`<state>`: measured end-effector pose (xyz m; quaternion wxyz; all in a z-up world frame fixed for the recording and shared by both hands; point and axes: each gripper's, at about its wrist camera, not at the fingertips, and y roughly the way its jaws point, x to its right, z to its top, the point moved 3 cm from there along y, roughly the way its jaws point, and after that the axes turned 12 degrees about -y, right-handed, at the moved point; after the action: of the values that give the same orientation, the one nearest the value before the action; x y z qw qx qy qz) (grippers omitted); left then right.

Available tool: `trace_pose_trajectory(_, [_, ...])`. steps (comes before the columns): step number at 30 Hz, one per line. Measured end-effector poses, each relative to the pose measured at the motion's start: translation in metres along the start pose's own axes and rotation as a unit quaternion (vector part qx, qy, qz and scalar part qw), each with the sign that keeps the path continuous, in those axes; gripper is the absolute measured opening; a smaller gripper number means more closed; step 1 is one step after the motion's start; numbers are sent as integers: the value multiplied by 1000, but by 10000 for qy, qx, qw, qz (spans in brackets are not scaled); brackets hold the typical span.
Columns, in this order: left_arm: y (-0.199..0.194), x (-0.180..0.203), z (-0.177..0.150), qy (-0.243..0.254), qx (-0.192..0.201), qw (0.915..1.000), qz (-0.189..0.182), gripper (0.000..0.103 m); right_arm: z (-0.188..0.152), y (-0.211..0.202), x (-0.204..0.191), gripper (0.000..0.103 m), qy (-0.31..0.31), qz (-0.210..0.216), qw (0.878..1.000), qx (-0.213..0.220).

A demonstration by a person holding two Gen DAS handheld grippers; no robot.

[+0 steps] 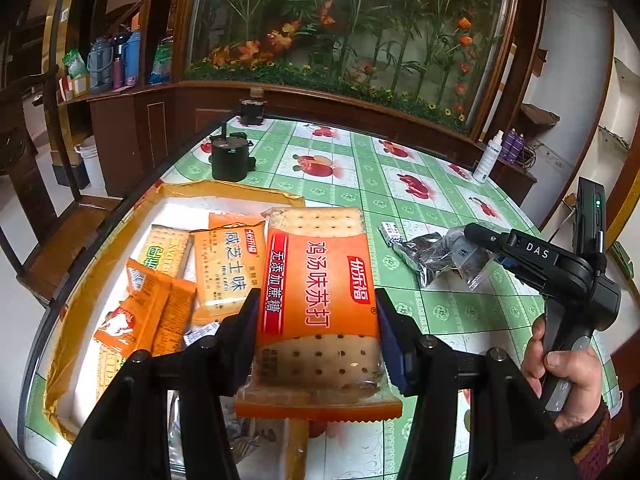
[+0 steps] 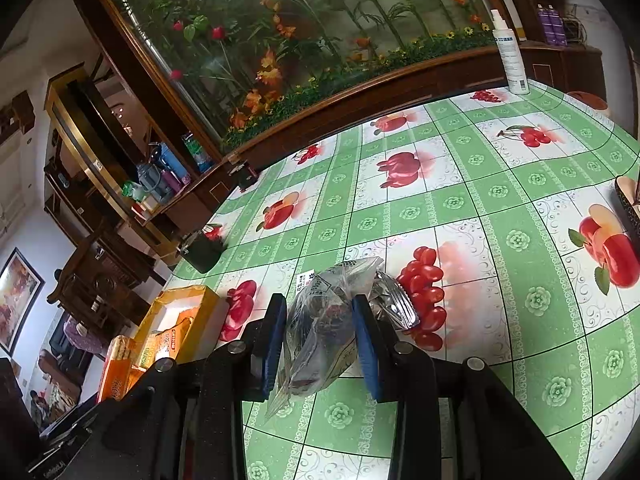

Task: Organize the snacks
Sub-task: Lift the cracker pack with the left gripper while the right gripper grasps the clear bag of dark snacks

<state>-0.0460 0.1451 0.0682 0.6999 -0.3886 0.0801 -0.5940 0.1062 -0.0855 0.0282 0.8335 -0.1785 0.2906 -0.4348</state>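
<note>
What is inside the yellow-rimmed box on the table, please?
The box holds several cracker packets: an orange cheese-flavour packet, a pale one with green print and small orange sachets. The left gripper and its held soda-cracker packet cover the box's near right part.

Tablecloth (image 2: pixel 500 208) mostly free; spray btl (image 2: pixel 510 56) at far edge.

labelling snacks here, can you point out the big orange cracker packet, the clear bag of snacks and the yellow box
orange cracker packet (image 1: pixel 320 284), left wrist view, on its printed orange front
clear bag of snacks (image 2: pixel 320 320), right wrist view, on the crinkled plastic middle
yellow box (image 1: pixel 224 191), left wrist view, on its far rim
</note>
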Motion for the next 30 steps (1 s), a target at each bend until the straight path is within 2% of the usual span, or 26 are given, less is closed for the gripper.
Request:
trace_pose_trajectory(12, [-6, -2, -5, -71, 18, 9999, 85, 53, 6, -10, -4, 36, -5, 137, 9998, 144])
trace_pose_trajectory(30, [-5, -30, 18, -477, 67, 9988, -20, 53, 4, -5, -4, 35, 136, 365, 9992, 129])
